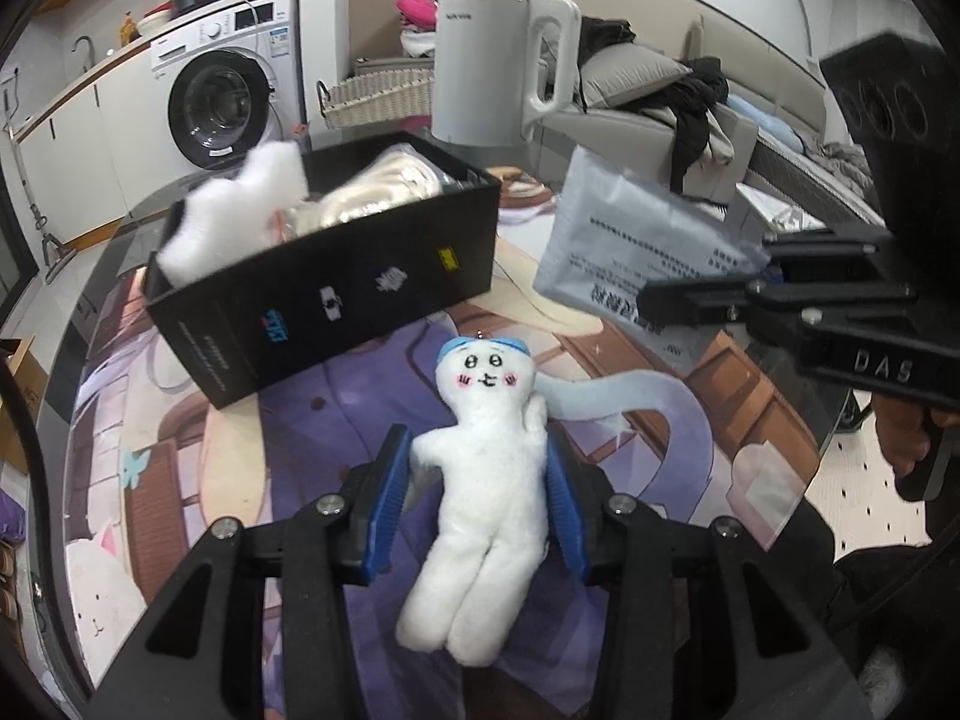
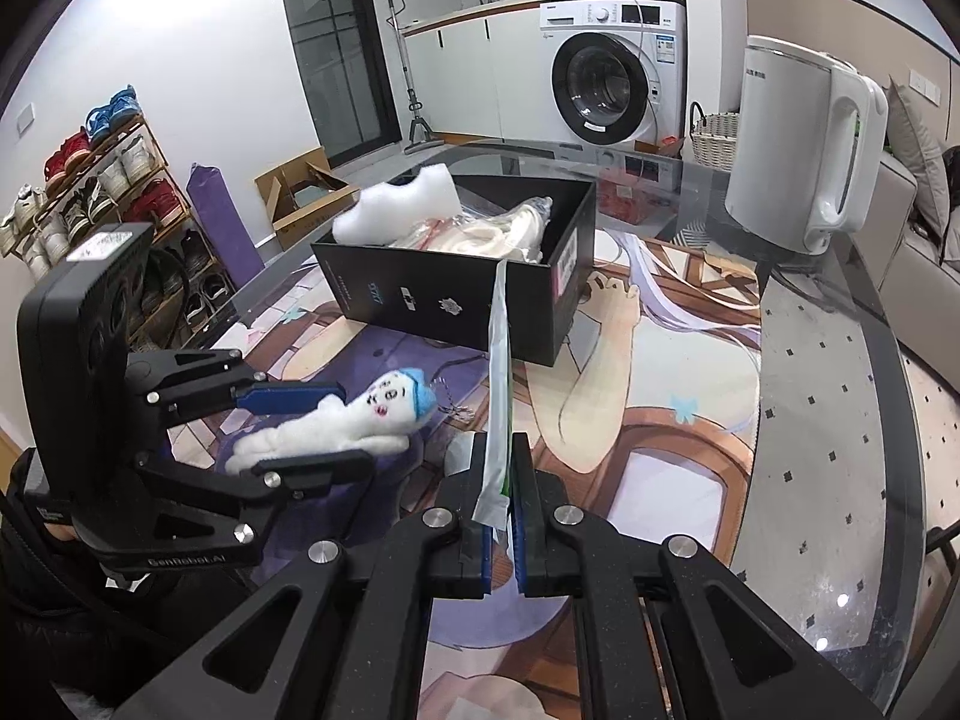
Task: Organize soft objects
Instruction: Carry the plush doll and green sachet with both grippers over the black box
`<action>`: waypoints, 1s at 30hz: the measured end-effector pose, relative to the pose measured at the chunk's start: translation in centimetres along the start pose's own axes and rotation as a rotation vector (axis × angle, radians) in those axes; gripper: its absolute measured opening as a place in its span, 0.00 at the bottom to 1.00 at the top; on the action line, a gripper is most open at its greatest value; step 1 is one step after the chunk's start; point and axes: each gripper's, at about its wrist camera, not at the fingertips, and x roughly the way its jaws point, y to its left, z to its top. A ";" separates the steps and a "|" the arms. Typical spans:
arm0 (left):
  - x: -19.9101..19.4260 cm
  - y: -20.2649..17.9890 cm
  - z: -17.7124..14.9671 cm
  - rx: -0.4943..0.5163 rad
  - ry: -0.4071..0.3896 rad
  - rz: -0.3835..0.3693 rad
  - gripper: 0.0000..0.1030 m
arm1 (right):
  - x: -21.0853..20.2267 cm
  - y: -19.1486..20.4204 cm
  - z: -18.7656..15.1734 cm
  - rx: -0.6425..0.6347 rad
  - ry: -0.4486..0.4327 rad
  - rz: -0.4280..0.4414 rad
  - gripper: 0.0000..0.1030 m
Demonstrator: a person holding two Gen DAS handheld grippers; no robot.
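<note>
A small white plush doll [image 1: 480,480] with a blue cap and a drawn face is pinched between the blue pads of the left gripper [image 1: 480,462], which are pressed against its sides at the torso. The doll is held over the purple part of the printed table mat [image 1: 600,420], its head pointing away towards the far side; whether its legs rest on the mat cannot be told from either view. In the right wrist view the same doll [image 2: 336,426] is seen lying sideways in the left gripper [image 2: 354,420] at the near left.

A flat grey-white packet [image 2: 498,396] is clamped edge-on between the closed pads of the right gripper [image 2: 501,468] and stands up from them. In the left wrist view that packet [image 1: 636,258] hangs at the right, printed with dark text, held by the right gripper [image 1: 654,300].

Beyond both grippers an open black box [image 1: 336,306] is set on the mat. A white foam piece [image 1: 234,210] leans at its left end, and cream-coloured bagged items [image 1: 384,186] lie inside. A white kettle [image 1: 498,66] stands farther back, behind the box.
</note>
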 end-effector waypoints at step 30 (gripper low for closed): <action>-1.9 7.6 7.8 -0.118 -0.186 0.104 0.42 | 2.1 0.9 9.2 0.023 -0.113 0.064 0.05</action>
